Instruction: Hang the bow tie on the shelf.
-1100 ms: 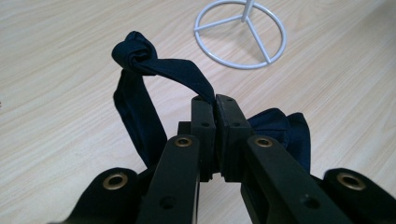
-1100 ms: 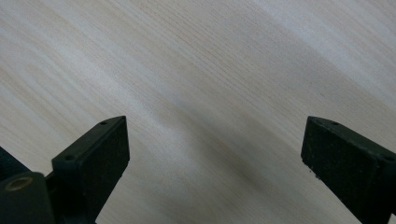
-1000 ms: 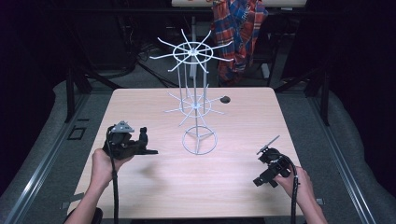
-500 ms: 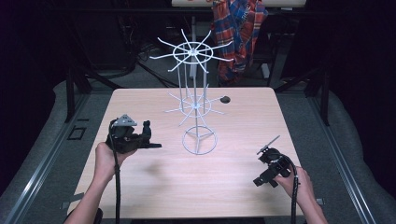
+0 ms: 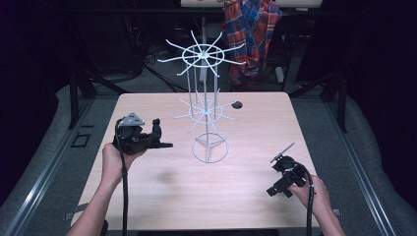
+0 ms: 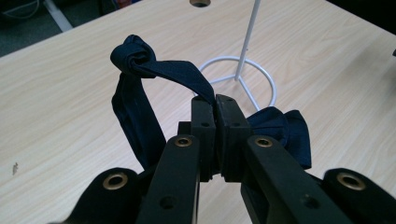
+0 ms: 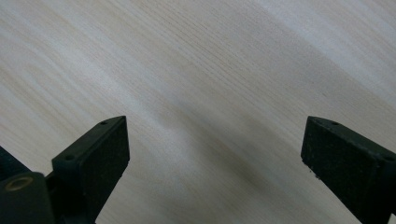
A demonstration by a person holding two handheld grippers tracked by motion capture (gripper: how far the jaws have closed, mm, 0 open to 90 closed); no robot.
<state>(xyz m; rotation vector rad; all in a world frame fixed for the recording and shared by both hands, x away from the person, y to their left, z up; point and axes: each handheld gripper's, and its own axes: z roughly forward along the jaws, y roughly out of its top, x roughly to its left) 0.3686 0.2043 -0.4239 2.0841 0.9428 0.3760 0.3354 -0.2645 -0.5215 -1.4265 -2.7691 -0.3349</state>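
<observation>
A navy bow tie (image 6: 280, 133) hangs from my left gripper (image 6: 217, 100), which is shut on its strap. The strap loops up to a knot (image 6: 135, 53) at the left. In the high view the left gripper (image 5: 164, 144) is held above the table's left side, pointing right toward the white wire rack (image 5: 209, 115), with the tie's strap (image 5: 157, 127) standing up from it. The rack's round base (image 6: 243, 77) lies just beyond the jaws. My right gripper (image 5: 281, 153) rests low at the table's right front, open, with bare wood between its jaws (image 7: 212, 135).
The wooden table (image 5: 162, 196) has a dark round hole (image 5: 237, 104) behind the rack. The rack's upper wheel of spokes (image 5: 201, 54) spreads wide above the table. A plaid shirt (image 5: 251, 29) hangs at the back. Dark floor surrounds the table.
My left gripper has risen a little with the bow tie held in it. The right gripper has stayed where it was.
</observation>
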